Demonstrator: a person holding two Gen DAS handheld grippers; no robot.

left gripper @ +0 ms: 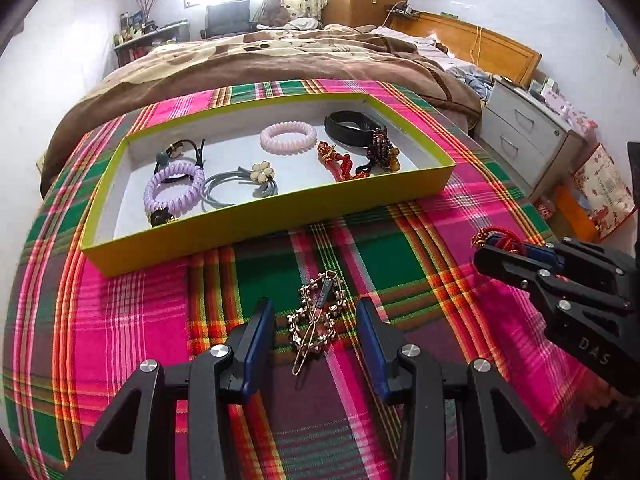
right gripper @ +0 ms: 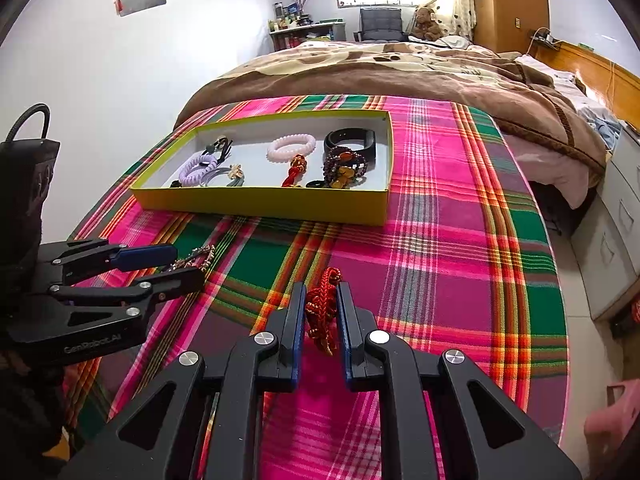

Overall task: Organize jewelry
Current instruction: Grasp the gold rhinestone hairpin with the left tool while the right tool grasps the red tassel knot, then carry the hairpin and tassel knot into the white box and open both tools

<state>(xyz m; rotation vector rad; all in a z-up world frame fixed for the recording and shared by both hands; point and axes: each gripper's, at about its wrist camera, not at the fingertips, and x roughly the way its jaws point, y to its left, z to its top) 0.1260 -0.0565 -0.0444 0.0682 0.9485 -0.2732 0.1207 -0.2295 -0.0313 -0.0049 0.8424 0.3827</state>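
Note:
A gold beaded hair clip (left gripper: 316, 316) lies on the plaid cloth, between the wide-apart fingers of my open left gripper (left gripper: 316, 312), untouched by either pad. My right gripper (right gripper: 322, 300) is shut on a red knotted cord ornament (right gripper: 322, 308), also seen at the right of the left wrist view as the red ornament (left gripper: 498, 238). Beyond both stands the yellow-green tray (left gripper: 280, 216) holding spiral hair ties, a flower hair band, a second red knot, brown bead bracelets and a black band. In the right wrist view the tray (right gripper: 264, 202) sits ahead, left of centre, with my left gripper (right gripper: 188, 266) over the clip.
The plaid cloth (right gripper: 440, 240) covers the work surface, with a bed under a brown blanket (left gripper: 280, 60) behind it. White drawers (left gripper: 524, 136) and a red bag (left gripper: 600, 192) stand at the right. A white wall runs along the left.

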